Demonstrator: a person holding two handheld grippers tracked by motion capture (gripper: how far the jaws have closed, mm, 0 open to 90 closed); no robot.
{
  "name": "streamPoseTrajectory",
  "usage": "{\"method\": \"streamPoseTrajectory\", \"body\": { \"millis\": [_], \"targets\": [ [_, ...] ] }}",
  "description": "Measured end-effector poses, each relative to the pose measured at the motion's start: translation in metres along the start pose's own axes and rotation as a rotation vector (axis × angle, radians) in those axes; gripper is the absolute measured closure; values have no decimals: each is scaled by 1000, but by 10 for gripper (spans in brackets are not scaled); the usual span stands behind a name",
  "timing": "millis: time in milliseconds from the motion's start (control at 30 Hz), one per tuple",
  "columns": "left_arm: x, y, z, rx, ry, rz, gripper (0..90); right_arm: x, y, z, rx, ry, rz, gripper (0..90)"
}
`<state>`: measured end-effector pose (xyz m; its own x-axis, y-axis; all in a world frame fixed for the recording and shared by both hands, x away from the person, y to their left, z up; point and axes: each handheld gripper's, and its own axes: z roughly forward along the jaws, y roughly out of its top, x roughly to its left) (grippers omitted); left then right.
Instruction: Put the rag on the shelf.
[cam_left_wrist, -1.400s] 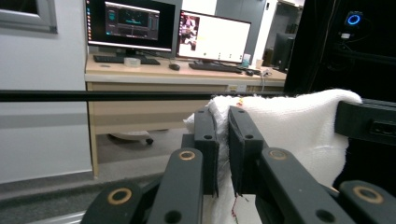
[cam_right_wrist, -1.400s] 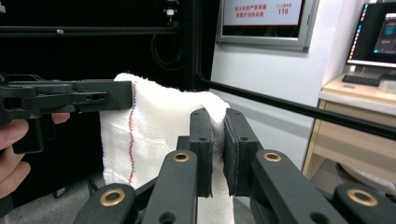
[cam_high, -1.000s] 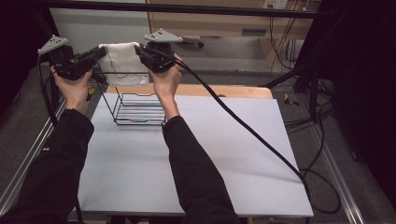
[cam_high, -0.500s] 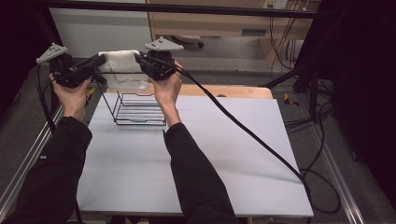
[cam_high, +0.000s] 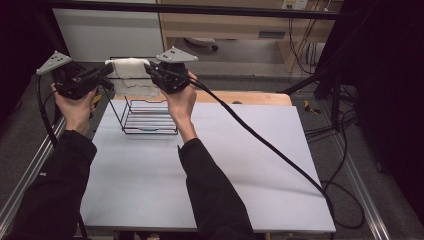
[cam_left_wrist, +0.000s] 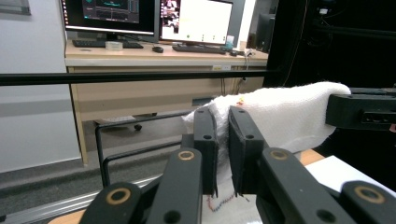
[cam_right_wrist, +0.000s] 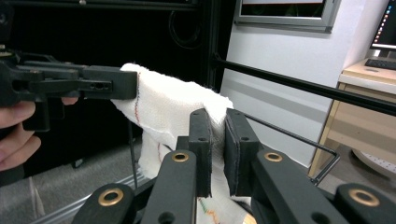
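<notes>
Above the wire basket (cam_high: 148, 116) at the table's far edge, the left gripper (cam_high: 104, 73) clamps one end of a white towel (cam_high: 129, 75) and the right gripper (cam_high: 151, 71) the other. Soft, light and limp, it likely sags; its edges give the surest hold.

Even overhead light falls on the white table (cam_high: 150, 180), where the forearms cast soft shadows; everything around the table sinks into near black. The white towel (cam_left_wrist: 285, 114) glares slightly (its weave stays readable), and monitors behind the towel burn out.
</notes>
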<state>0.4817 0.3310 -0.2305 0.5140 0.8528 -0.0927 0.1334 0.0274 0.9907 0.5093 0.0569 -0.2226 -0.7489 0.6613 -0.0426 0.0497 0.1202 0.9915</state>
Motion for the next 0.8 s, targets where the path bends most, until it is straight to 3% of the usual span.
{"method": "streamPoseTrajectory", "body": {
  "millis": [800],
  "targets": [
    [-8, -24, -20, 91, 21, 35, 731, 11, -26, -7, 58, 50, -52, 819]
  ]
}}
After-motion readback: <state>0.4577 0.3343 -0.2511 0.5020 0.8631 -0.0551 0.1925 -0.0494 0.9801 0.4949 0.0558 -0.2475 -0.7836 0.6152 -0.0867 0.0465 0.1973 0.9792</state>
